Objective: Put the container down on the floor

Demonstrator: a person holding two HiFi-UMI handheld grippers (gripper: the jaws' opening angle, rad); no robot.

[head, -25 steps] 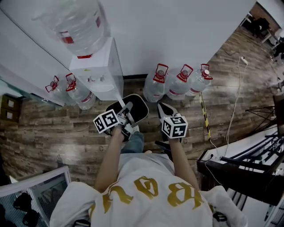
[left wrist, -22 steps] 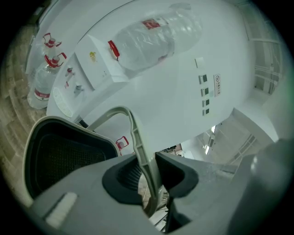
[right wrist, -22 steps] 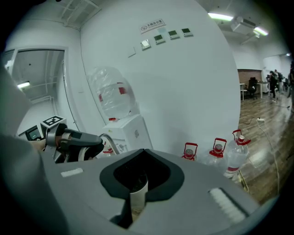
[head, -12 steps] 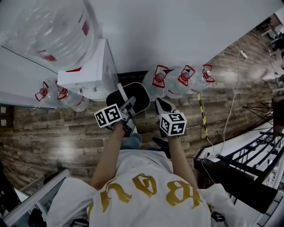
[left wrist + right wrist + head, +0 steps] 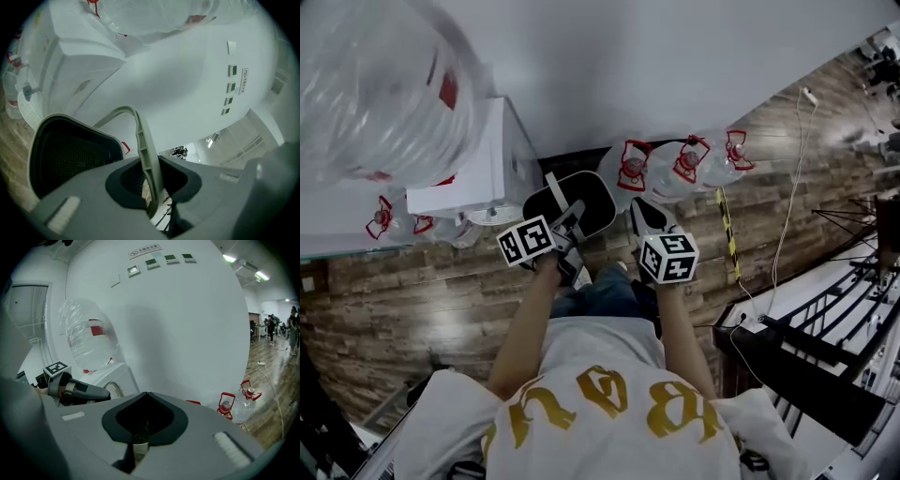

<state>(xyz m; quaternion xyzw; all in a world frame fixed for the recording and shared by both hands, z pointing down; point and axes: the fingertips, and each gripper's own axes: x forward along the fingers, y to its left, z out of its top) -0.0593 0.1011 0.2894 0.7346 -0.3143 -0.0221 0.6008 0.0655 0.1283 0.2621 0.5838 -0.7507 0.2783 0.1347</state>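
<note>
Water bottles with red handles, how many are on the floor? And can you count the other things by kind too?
Red-handled bottles on the floor: 5
Water dispenser: 1
Big bottle on top of it: 1
Black container: 1
Total: 8

Large gold letters on the person's white shirt (image 5: pixel 609 412), at 6 o'clock in the head view, look like an upside-down B, a, u, while the wall sign (image 5: pixel 144 249) at 12 o'clock is too small to read.
</note>
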